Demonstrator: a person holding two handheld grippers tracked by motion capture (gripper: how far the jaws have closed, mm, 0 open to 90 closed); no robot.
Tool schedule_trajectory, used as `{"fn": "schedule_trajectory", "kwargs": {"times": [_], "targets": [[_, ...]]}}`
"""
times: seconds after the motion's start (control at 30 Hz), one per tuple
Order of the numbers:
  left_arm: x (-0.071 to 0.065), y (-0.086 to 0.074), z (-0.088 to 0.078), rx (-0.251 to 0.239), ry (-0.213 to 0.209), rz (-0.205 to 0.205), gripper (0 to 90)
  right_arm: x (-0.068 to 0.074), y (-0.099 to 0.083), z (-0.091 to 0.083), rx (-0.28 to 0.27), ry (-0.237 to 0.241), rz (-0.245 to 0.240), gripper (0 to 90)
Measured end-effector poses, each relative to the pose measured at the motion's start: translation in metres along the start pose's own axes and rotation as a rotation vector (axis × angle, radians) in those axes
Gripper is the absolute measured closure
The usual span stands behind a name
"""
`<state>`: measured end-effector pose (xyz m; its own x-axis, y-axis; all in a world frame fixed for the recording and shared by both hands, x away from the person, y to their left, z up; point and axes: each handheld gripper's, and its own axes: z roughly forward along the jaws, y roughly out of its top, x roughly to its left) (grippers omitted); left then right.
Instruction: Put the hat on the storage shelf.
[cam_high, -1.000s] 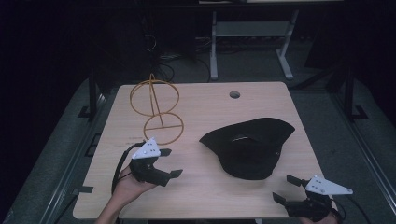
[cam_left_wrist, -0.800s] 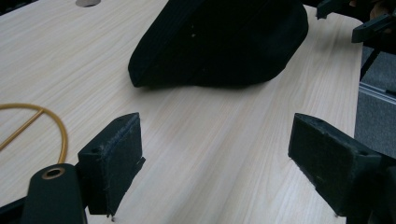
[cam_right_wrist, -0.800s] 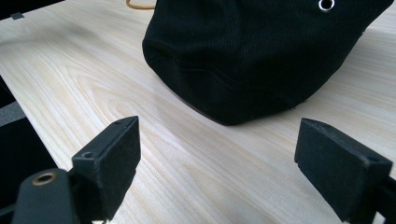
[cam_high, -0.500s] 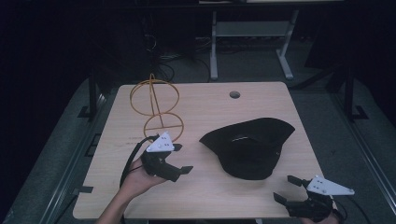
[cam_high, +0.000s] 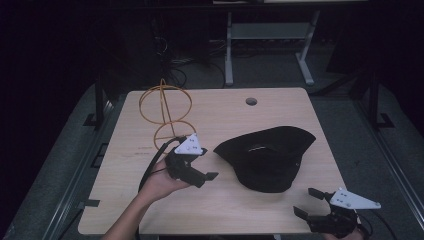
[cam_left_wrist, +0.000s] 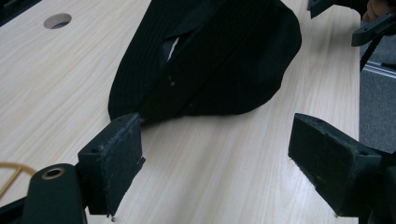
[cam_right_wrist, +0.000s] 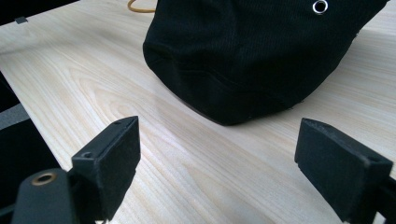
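High view: a black hat (cam_high: 267, 157) lies on the wooden table (cam_high: 220, 110), right of centre, apparently crown down with its opening upward. The left gripper (cam_high: 200, 162) is held above the table just left of the hat, with the jaws spread and pointing toward the brim; nothing sits between them. The right gripper (cam_high: 311, 202) is at the near right corner of the table, jaws likewise spread and empty, clear of the hat. A yellow wire stand (cam_high: 166, 112) stands at the far left, behind the left gripper. A round cable hole (cam_high: 251, 101) sits near the far edge.

Left gripper view: the jaws are wide apart and grasp nothing. The hat (cam_left_wrist: 219, 60) lies ahead of them on the table; its near edge appears just beside the left-hand jaw tip (contact cannot be confirmed). The right gripper (cam_left_wrist: 359, 18) appears at the upper right.

Right gripper view: the jaws are wide apart and empty. The hat (cam_right_wrist: 261, 56) lies ahead, apart from both jaws, a metal eyelet (cam_right_wrist: 320, 6) visible on its fabric.
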<state>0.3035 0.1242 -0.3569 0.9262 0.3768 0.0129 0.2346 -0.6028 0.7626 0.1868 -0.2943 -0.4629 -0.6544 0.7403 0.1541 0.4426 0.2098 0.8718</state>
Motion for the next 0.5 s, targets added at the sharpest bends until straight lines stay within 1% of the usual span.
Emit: {"fn": "schedule_trajectory", "kwargs": {"times": [0.23, 0.27, 0.43, 0.47, 0.5], "targets": [[0.004, 0.013, 0.011, 0.027, -0.012, 0.018, 17.1, 0.000, 0.000, 0.001, -0.002, 0.006, 0.002, 13.6], [0.005, 0.015, 0.012, 0.026, -0.014, 0.016, 17.1, 0.000, 0.000, 0.001, -0.003, 0.008, 0.004, 13.6], [0.007, 0.028, 0.021, 0.041, -0.023, 0.032, 17.1, -0.001, 0.000, 0.001, -0.004, 0.011, 0.005, 13.6], [0.008, 0.031, 0.023, 0.048, -0.026, 0.041, 17.1, -0.001, 0.000, 0.001, -0.006, 0.012, 0.009, 13.6], [0.008, 0.033, 0.025, 0.046, -0.029, 0.040, 17.1, -0.001, 0.000, 0.000, -0.006, 0.013, 0.009, 13.6]]}}
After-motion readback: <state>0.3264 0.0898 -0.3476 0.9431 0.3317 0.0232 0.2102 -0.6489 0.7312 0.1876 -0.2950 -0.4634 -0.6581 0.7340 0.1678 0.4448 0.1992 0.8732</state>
